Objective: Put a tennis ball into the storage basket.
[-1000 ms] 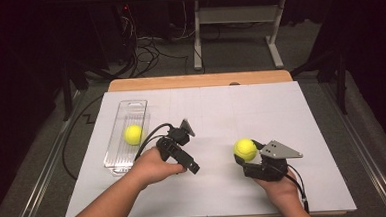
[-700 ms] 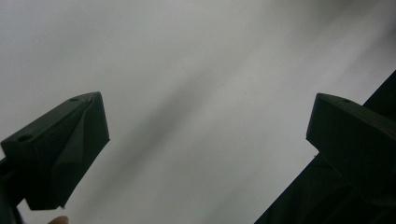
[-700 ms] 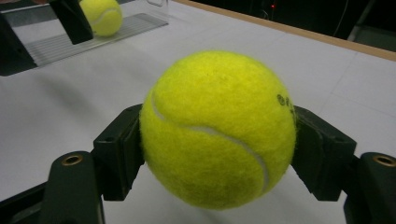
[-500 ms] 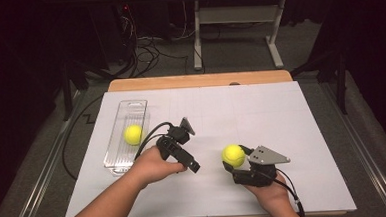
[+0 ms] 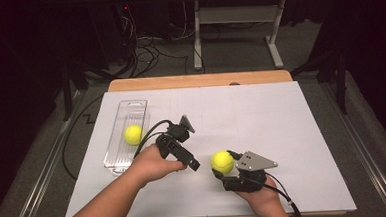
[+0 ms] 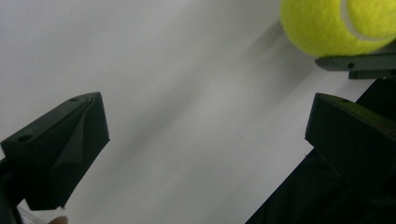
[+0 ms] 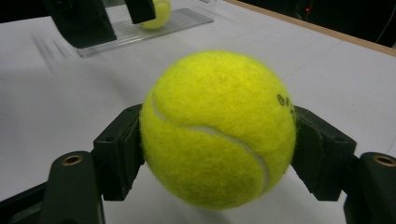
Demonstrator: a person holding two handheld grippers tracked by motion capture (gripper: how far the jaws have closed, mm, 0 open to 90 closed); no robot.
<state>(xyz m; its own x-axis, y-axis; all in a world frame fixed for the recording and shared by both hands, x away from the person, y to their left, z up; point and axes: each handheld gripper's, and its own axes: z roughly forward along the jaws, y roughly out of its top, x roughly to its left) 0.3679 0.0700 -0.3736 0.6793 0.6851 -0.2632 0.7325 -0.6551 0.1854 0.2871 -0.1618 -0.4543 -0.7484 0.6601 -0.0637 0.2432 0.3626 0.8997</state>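
My right gripper (image 5: 223,165) is shut on a yellow tennis ball (image 5: 222,162) near the table's front, just above the white sheet. In the right gripper view its pads press both sides of the ball (image 7: 217,126). My left gripper (image 5: 192,144) stands open just left of that ball, jaws wide apart and pointing toward it, nothing between them (image 6: 205,100). The held ball (image 6: 336,23) appears at the upper right of the left gripper view. A second tennis ball (image 5: 133,134) lies in a clear plastic tray (image 5: 126,109) at the left.
A white sheet (image 5: 282,129) covers the tabletop, with a wooden edge (image 5: 199,80) at the back. Cables (image 5: 148,51) and a metal stand (image 5: 237,26) are on the dark floor beyond. The tray (image 7: 182,23) and left gripper (image 7: 114,14) lie ahead in the right gripper view.
My right gripper has carried the tennis ball leftward across the sheet, closer to the left gripper. The left hand has stayed where it was.
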